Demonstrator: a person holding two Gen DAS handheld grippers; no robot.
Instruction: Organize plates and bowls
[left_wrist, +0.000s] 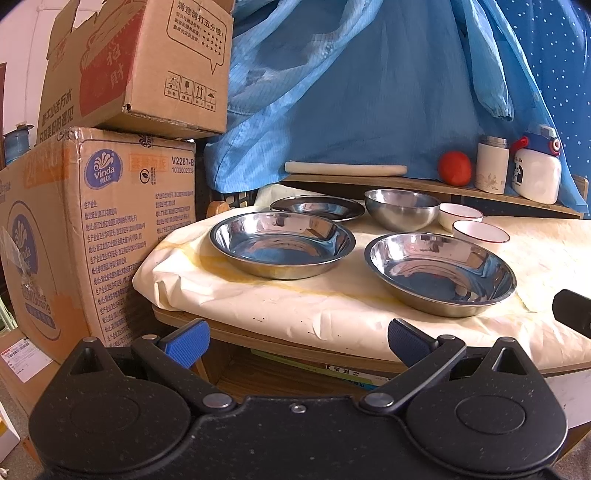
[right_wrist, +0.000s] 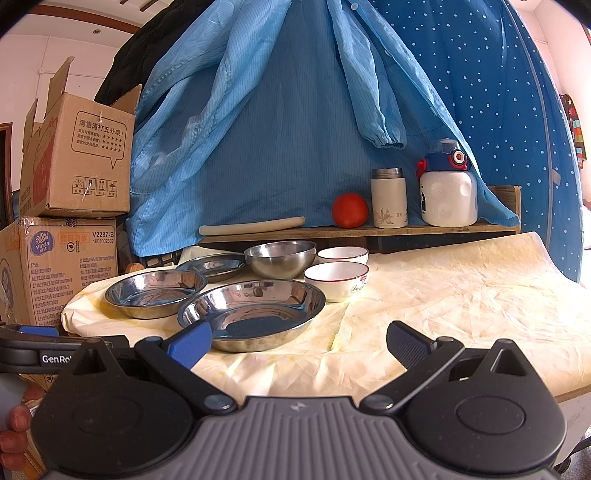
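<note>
Three steel plates sit on the cream-covered table: a near right one (left_wrist: 439, 275) (right_wrist: 251, 312), a left one (left_wrist: 282, 242) (right_wrist: 155, 291) and a flatter one behind (left_wrist: 317, 207) (right_wrist: 212, 266). A steel bowl (left_wrist: 402, 208) (right_wrist: 280, 258) stands beside two white red-rimmed bowls (left_wrist: 480, 232) (right_wrist: 337, 278), one behind the other (left_wrist: 460, 214) (right_wrist: 342, 254). My left gripper (left_wrist: 298, 341) is open and empty, off the table's front edge. My right gripper (right_wrist: 299, 343) is open and empty, just in front of the near plate.
Stacked cardboard boxes (left_wrist: 96, 229) stand left of the table. A shelf (right_wrist: 362, 229) behind holds a rolling pin (right_wrist: 251, 224), a tomato (right_wrist: 349, 209), a white flask (right_wrist: 388, 197) and a white bottle (right_wrist: 447, 192). Blue garments (right_wrist: 295, 110) hang behind. Bare cloth (right_wrist: 461, 295) lies on the right.
</note>
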